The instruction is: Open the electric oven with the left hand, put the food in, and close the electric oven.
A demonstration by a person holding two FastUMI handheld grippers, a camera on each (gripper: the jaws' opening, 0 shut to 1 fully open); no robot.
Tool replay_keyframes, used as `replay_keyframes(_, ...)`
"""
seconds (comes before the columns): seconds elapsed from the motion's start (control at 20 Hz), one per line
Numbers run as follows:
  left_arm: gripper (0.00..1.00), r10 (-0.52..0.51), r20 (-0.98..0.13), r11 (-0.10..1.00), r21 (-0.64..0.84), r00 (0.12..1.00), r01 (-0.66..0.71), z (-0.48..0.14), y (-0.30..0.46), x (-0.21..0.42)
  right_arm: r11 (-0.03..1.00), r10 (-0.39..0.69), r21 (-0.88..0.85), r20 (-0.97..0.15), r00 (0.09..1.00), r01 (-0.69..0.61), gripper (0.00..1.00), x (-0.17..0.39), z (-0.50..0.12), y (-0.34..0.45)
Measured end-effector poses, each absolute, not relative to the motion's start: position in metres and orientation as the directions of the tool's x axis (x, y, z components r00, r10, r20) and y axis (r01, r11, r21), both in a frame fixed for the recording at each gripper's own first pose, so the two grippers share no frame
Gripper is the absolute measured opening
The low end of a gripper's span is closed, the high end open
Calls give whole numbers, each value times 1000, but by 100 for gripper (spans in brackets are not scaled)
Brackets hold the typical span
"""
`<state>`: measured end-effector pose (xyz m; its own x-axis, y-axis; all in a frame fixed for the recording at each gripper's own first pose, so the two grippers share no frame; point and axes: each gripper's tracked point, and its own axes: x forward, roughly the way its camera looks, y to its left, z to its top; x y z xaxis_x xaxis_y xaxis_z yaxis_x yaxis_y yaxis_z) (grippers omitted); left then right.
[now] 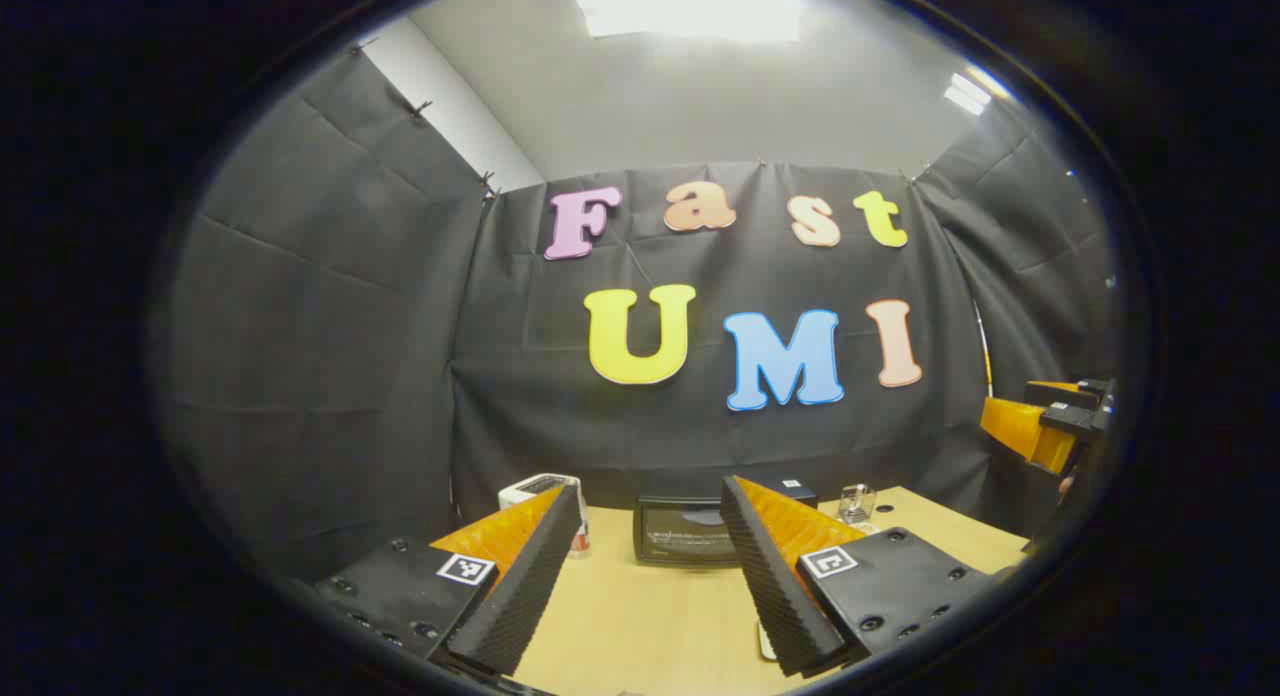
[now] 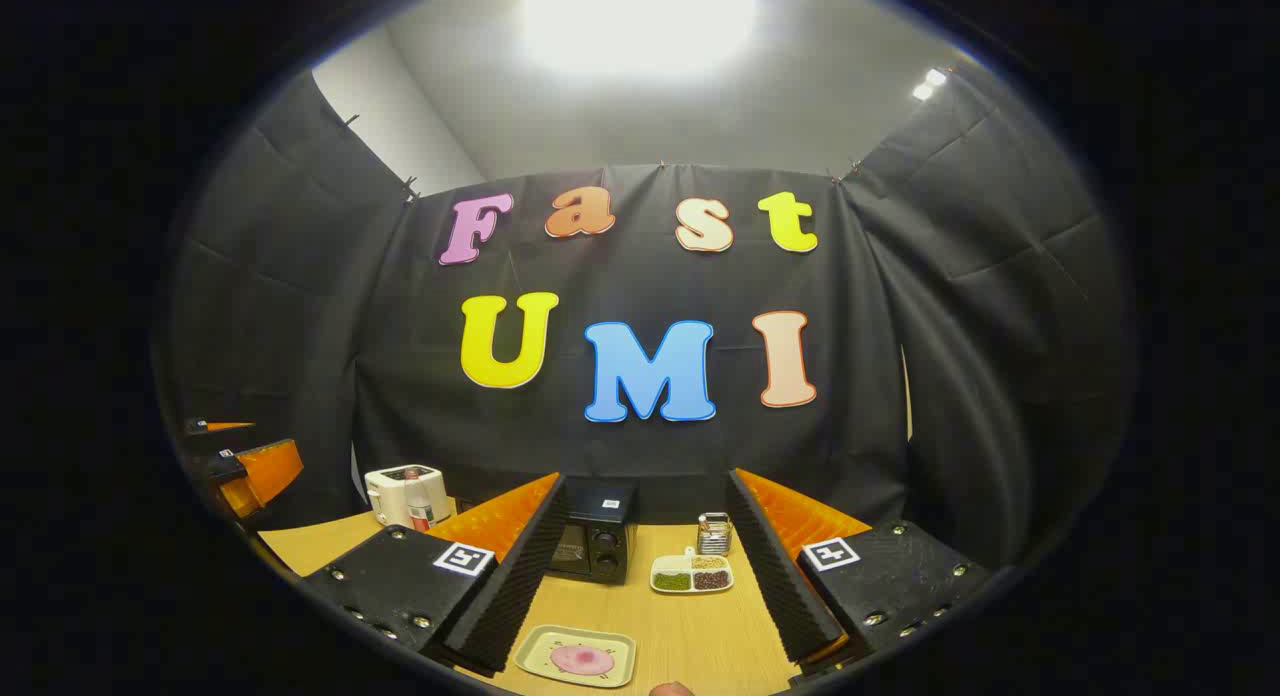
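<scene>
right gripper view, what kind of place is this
Likely a staged kitchen set in a recording booth: a wooden table ringed by black cloth walls, with an oven, a toaster and a plate of food.

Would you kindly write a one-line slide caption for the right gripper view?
Open right gripper above a wooden table, framing the closed black oven, a tray of food and a divided dish.
</scene>
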<state>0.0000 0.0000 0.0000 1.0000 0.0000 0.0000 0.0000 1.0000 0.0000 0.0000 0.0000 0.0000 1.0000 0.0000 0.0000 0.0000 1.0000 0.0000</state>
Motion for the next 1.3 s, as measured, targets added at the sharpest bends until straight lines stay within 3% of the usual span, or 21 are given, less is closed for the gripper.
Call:
replay_keyframes(0.8, 100, 7, 14, 999, 39, 1000, -8, 7, -61, 15, 999, 37, 31, 14, 999, -37, 96, -13, -10, -48)
replay_keyframes(1.25, 100, -38, 16, 999, 23, 999, 37, -7, -86, 101, 999, -21, 26, 3, 1000, 21, 96, -7, -22, -72)
replay_keyframes(1.3, 95, -50, 19, 999, 24, 999, 49, -11, -87, 117, 999, -36, 26, 9, 999, 36, 96, -3, -21, -73)
